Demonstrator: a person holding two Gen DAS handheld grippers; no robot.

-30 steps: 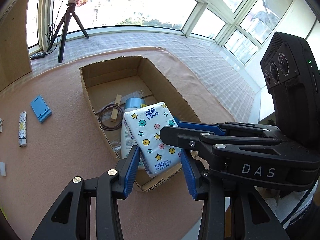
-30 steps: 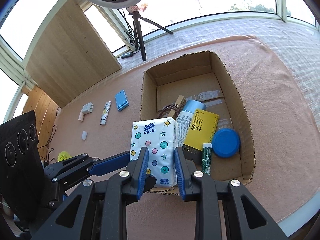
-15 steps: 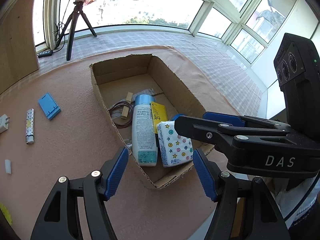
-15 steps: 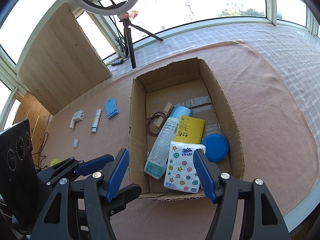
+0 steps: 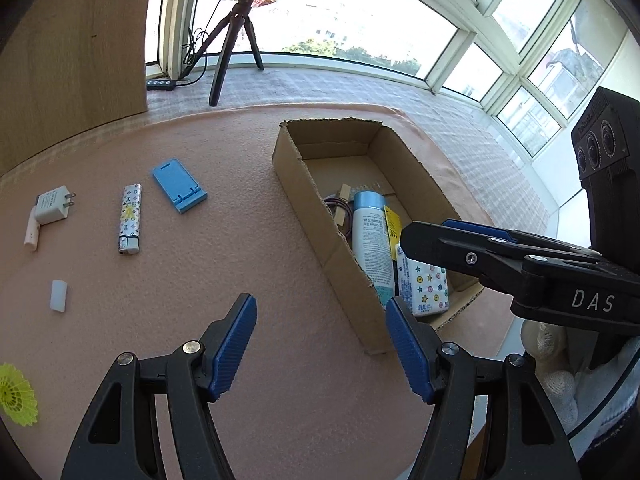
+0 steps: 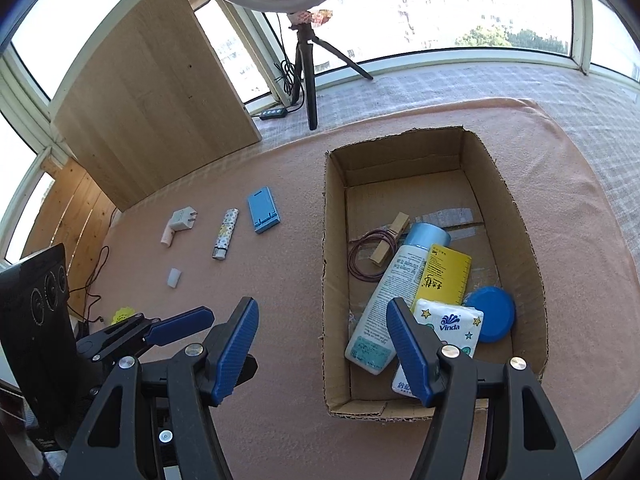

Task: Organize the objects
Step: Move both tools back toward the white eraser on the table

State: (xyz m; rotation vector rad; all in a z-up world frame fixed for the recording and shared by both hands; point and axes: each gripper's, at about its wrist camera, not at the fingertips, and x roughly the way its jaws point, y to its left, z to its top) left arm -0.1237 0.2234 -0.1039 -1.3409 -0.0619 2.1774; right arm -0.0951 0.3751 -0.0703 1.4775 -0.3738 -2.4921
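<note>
The star-print tissue pack [image 6: 452, 324] lies in the near end of the cardboard box [image 6: 334, 240], beside a white bottle [image 6: 396, 284], a yellow carton [image 6: 444, 276] and a blue lid [image 6: 490, 314]. My right gripper [image 6: 320, 312] hangs open and empty over the box's near left wall. My left gripper [image 5: 320, 312] is open over bare pink cloth left of the box [image 5: 320, 216], apart from the tissue pack [image 5: 426, 284]. On the cloth lie a blue phone stand [image 5: 180, 186], a patterned lighter [image 5: 130, 218], a white charger [image 5: 50, 210] and a small white piece [image 5: 58, 296].
A clothespin [image 6: 390, 244] and a cord loop [image 6: 360, 256] sit deeper in the box. A yellow shuttlecock [image 5: 16, 400] lies near the cloth's left edge. A ring-light tripod [image 5: 236, 48] and a wooden board [image 5: 72, 48] stand at the back. The table's edge runs close on the right.
Both grippers opened and let go of the tissue pack, which dropped flat into the box. The left gripper then swung left over the cloth; the right drew back a little.
</note>
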